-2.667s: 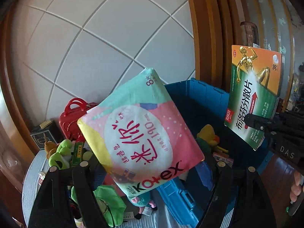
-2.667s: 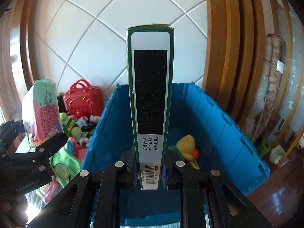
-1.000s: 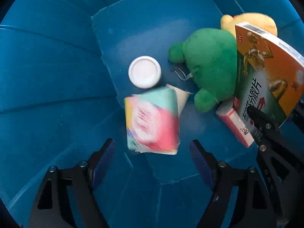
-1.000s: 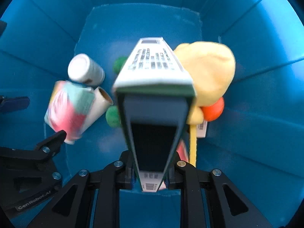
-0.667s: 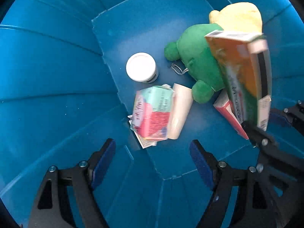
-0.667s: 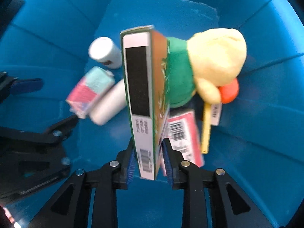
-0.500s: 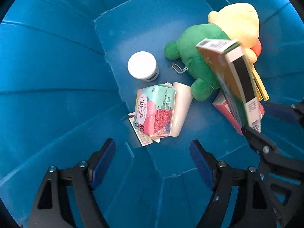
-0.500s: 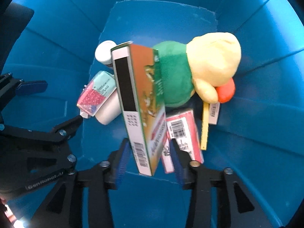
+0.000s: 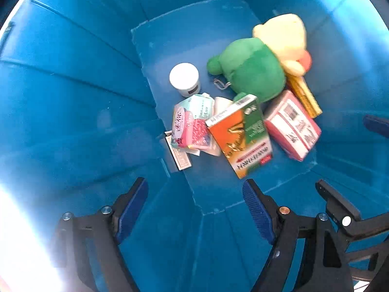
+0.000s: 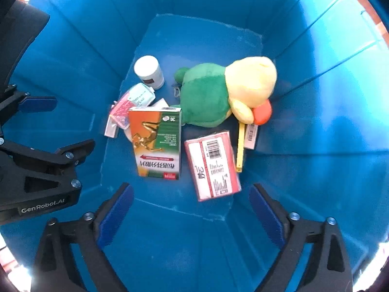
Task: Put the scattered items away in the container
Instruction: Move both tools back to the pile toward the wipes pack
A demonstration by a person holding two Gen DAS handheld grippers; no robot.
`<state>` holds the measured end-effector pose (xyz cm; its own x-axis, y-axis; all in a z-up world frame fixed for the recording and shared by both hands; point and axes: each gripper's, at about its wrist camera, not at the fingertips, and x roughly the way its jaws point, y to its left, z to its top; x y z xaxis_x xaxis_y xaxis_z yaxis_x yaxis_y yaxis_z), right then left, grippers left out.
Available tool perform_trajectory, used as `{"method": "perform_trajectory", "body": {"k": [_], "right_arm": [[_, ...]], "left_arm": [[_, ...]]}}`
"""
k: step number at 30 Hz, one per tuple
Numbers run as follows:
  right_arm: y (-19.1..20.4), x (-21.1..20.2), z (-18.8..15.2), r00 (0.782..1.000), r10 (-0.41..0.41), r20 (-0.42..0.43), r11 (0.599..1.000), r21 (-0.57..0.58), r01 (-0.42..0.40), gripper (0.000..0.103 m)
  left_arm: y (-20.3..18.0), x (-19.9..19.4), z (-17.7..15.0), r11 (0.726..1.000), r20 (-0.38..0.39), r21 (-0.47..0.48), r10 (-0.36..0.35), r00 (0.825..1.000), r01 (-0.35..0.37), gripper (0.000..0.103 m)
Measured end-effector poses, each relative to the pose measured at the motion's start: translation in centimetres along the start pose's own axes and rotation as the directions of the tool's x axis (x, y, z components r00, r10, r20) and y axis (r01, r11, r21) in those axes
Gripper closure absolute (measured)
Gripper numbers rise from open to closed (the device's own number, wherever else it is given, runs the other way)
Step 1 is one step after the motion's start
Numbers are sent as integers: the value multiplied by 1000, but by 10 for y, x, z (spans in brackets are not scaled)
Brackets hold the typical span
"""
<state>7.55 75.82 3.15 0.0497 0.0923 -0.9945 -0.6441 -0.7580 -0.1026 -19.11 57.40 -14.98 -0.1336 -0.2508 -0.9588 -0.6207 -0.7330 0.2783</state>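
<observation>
Both views look down into the blue bin (image 9: pixel 73 102) (image 10: pixel 316 97). The orange and green medicine box (image 9: pixel 240 136) (image 10: pixel 156 143) lies flat on the bin floor, beside the pink and mint pad packet (image 9: pixel 192 124) (image 10: pixel 131 102). My right gripper (image 10: pixel 190 209) hangs above them, its jaws opening wide with nothing between them. My left gripper (image 9: pixel 194 206) is open and holds nothing. The left gripper also shows at the left edge of the right wrist view (image 10: pixel 36 131).
On the bin floor also lie a green and yellow plush duck (image 9: pixel 262 63) (image 10: pixel 226 92), a white jar (image 9: pixel 184 77) (image 10: pixel 148 71), a red and white box (image 9: pixel 291 126) (image 10: pixel 211 165) and a thin yellow box (image 9: pixel 304 95) (image 10: pixel 240 146). The bin walls rise all around.
The right gripper's jaws opened and the medicine box fell flat onto the bin floor. The pad packet dropped earlier and settled next to it. Both grippers have risen.
</observation>
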Motion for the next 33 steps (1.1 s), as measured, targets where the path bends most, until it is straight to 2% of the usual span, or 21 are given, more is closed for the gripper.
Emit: {"method": "perform_trajectory", "body": {"k": [4,7,13,18,20,26,33], "right_arm": [[-2,-14,-14,998,-6,57,1000,-25,7,1],[-2,-21,-27,995,-18,95,999,-47,23,1],[-4,-43,-54,982,-36,183,996,-72,50,1],[-3,-53,-70,974,-44,223,994,-88,65,1],[-1,-54,-74,972,-52,228,994,-87,73,1],[12,-68,-81,966,-64,250,993,-80,86,1],[46,-82,-95,957,-89,277,995,-25,100,1]], "left_arm": [[-4,-28,-22,1000,80,12,-30,996,29,23],[-7,-46,-40,999,170,34,-25,985,20,23],[-9,-74,-81,998,301,50,-39,953,25,23],[-10,-97,-113,997,406,77,-39,913,9,23],[-9,-104,-124,996,427,91,-57,903,20,23],[-1,-115,-149,991,452,128,-85,888,30,23],[39,-126,-187,988,504,147,-115,856,46,23]]}}
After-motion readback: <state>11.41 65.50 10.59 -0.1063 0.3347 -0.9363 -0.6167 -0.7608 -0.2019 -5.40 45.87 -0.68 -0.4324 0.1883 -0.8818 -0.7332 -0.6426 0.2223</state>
